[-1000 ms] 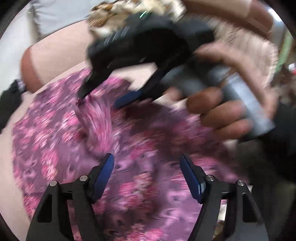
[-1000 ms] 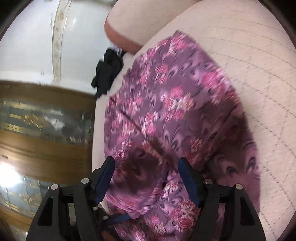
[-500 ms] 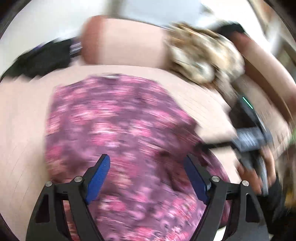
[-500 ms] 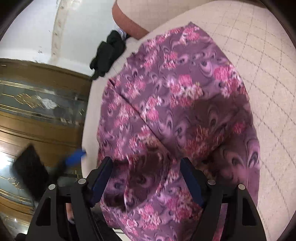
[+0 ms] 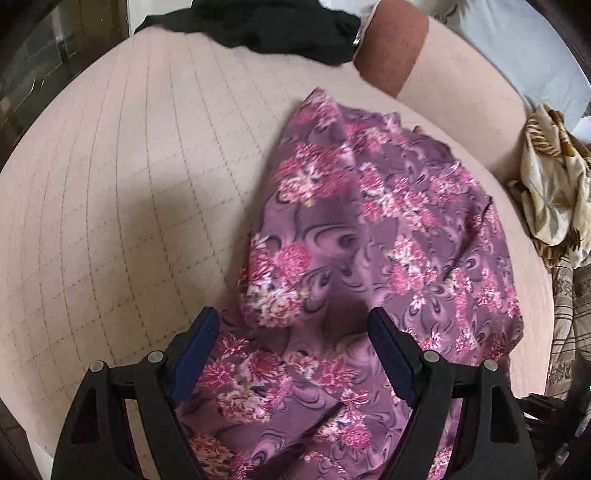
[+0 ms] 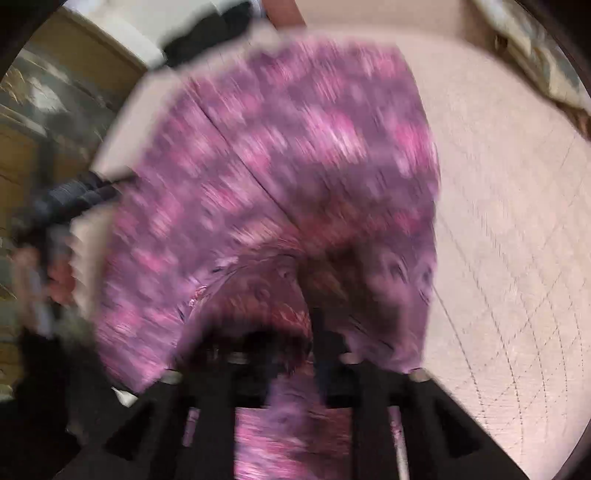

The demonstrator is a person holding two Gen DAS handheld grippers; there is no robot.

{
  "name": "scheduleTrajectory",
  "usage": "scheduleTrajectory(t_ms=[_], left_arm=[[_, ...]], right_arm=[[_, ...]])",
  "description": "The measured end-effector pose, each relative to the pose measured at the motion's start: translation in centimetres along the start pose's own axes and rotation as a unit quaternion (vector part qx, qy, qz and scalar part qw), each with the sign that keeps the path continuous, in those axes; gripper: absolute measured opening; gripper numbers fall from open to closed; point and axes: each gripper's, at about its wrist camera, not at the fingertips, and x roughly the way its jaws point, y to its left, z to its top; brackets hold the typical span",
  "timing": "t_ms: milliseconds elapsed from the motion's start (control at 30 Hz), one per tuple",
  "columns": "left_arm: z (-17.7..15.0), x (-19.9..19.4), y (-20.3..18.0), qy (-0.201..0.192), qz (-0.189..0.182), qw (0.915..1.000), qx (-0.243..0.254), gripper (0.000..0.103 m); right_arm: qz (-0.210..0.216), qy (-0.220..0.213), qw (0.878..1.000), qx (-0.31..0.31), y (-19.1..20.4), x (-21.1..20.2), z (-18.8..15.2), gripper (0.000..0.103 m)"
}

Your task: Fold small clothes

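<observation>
A purple garment with pink flowers (image 5: 388,229) lies rumpled on a pale pink quilted cushion (image 5: 129,192). My left gripper (image 5: 295,350) is open just above the garment's near part, with cloth between and under its blue pads. The right wrist view is heavily blurred. There the same garment (image 6: 295,147) fills the middle. My right gripper (image 6: 295,332) has its fingers drawn close together with a raised fold of the cloth between them. The left gripper and the hand holding it (image 6: 55,221) show at the left edge of that view.
A black cloth (image 5: 266,26) lies at the far edge of the cushion next to a brown bolster (image 5: 391,55). A beige patterned cloth (image 5: 554,184) sits at the right. A wooden cabinet with glass (image 6: 44,110) stands beyond the cushion's left side.
My right gripper has closed on a fold of the garment and is moving fast. My left gripper has swung left, away from the right hand, and stays open over the near part.
</observation>
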Motion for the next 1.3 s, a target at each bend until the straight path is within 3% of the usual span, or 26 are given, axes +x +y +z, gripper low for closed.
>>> scheduleTrajectory(t_ms=[33, 100, 133, 167, 233, 333, 467, 533, 600, 633, 667, 700, 800, 867, 900, 967, 1000, 1033, 1067, 1133, 1300], left_arm=[[0.0, 0.2, 0.0, 0.002, 0.001, 1.0, 0.0, 0.081], [0.0, 0.1, -0.2, 0.0, 0.003, 1.0, 0.002, 0.081], [-0.1, -0.2, -0.3, -0.004, 0.005, 1.0, 0.004, 0.081], [-0.1, -0.4, -0.5, -0.01, 0.007, 0.9999, 0.006, 0.081], [-0.2, -0.7, -1.0, -0.02, 0.015, 0.9995, 0.018, 0.081], [-0.4, -0.3, -1.7, -0.02, 0.026, 0.9989, 0.034, 0.081], [-0.4, 0.6, -1.6, -0.006, 0.024, 0.9992, 0.03, 0.081], [-0.1, 0.8, -1.1, -0.007, 0.029, 0.9994, 0.02, 0.081], [0.0, 0.8, -0.3, -0.005, 0.031, 0.9995, 0.004, 0.081], [0.1, 0.9, 0.0, -0.006, 0.03, 0.9995, -0.005, 0.081], [0.3, 0.8, 0.4, -0.006, 0.028, 0.9995, -0.011, 0.081], [0.3, 0.8, 0.7, -0.006, 0.028, 0.9995, -0.016, 0.081], [0.7, 0.6, 1.4, -0.013, 0.035, 0.9989, -0.029, 0.081], [1.0, 0.7, 1.5, -0.014, 0.036, 0.9988, -0.03, 0.081], [1.1, 0.8, 1.5, -0.011, 0.034, 0.9989, -0.029, 0.081], [1.3, 0.8, 1.7, -0.012, 0.035, 0.9989, -0.028, 0.081], [1.2, 0.5, 1.7, -0.017, 0.039, 0.9987, -0.026, 0.081], [1.3, 0.3, 1.7, -0.025, 0.045, 0.9984, -0.024, 0.081], [1.4, 0.0, 1.6, -0.034, 0.051, 0.9979, -0.02, 0.081], [1.7, -1.1, 1.2, -0.056, 0.057, 0.9968, -0.008, 0.081], [4.0, -2.8, 0.7, -0.059, 0.025, 0.9979, 0.004, 0.081]], right_arm=[[-0.004, 0.011, 1.0, 0.018, -1.0, 0.6, 0.1, 0.027], [0.025, -0.012, 0.999, 0.036, -2.2, -0.9, 0.3, 0.027], [0.053, -0.047, 0.997, 0.037, -2.3, -2.6, 0.5, 0.034], [0.076, -0.072, 0.994, 0.038, -2.3, -3.7, 0.6, 0.054], [0.118, -0.115, 0.986, 0.029, -1.8, -5.1, 0.8, 0.071], [0.125, -0.115, 0.985, 0.027, -0.8, -3.6, 1.3, 0.071], [0.049, -0.091, 0.994, 0.023, 0.3, -0.9, 1.7, 0.065], [0.041, -0.053, 0.997, 0.029, 0.2, 1.2, 1.7, 0.06], [0.011, -0.014, 1.0, 0.016, 0.5, 3.2, 1.5, 0.043], [-0.004, -0.014, 1.0, -0.001, 1.1, 3.0, 1.2, 0.026], [0.008, -0.009, 1.0, -0.013, 1.5, 2.5, 0.9, 0.008], [0.027, -0.01, 0.999, -0.027, 2.0, 1.1, 0.4, 0.007], [-0.01, -0.036, 0.998, -0.045, 2.3, -1.8, -0.4, 0.007], [-0.006, -0.011, 0.999, -0.035, 1.6, 0.0, -0.2, 0.008], [-0.024, 0.03, 0.998, -0.04, 1.3, 2.5, -0.4, 0.009], [-0.029, 0.032, 0.998, -0.052, 1.5, 3.2, -0.2, 0.011], [-0.018, 0.02, 0.998, -0.056, 1.7, 2.1, -0.1, 0.013], [0.014, -0.012, 0.998, -0.059, 1.9, 0.3, -0.1, 0.028], [0.04, -0.037, 0.997, -0.058, 1.9, -0.9, -0.1, 0.06], [0.075, -0.097, 0.992, -0.043, 1.8, -3.0, 0.4, 0.096], [0.074, -0.161, 0.984, -0.006, 0.9, -5.5, 1.9, 0.095]])
